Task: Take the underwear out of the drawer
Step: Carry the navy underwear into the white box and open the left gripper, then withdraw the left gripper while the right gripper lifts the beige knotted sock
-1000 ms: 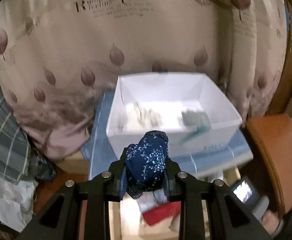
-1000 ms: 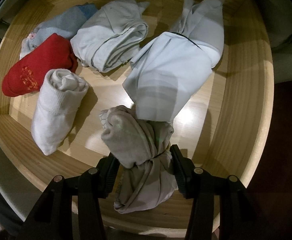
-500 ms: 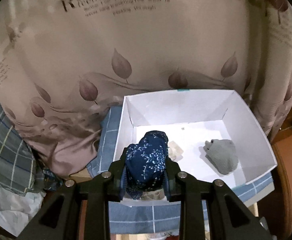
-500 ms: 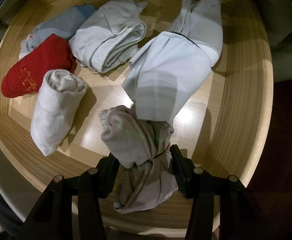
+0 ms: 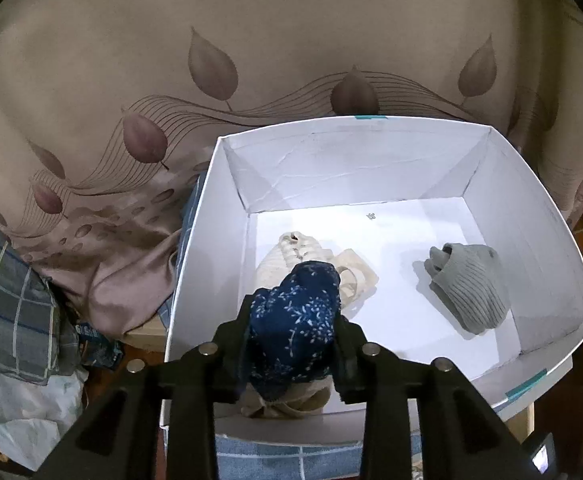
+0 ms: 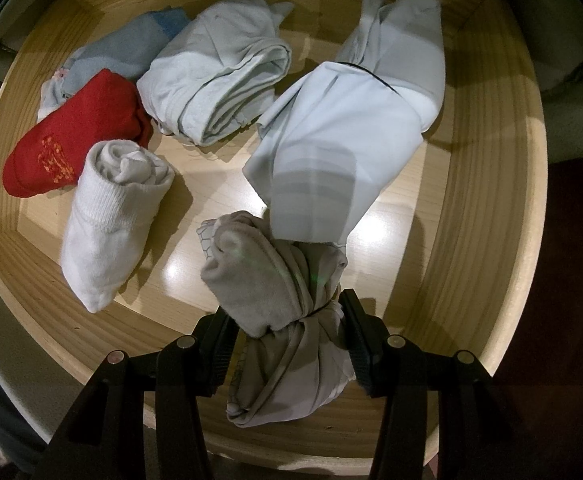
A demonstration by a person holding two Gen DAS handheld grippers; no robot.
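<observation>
My left gripper hangs over the near left part of a white cardboard box. A navy floral underwear bundle fills the gap between its jaws, which are opening; both pads still touch the cloth. Below it in the box lie a cream knitted bundle and, to the right, a grey ribbed bundle. My right gripper points straight down into the wooden drawer, shut on a tied grey-beige underwear bundle.
Several more rolls lie in the drawer: a pale blue folded garment, a pale grey roll, a white sock roll, a red one. A leaf-print bedspread hangs behind the box; plaid cloth lies at left.
My left gripper carried the navy bundle forward and down over the box, and its jaws have spread a little. The right gripper and its bundle have not moved.
</observation>
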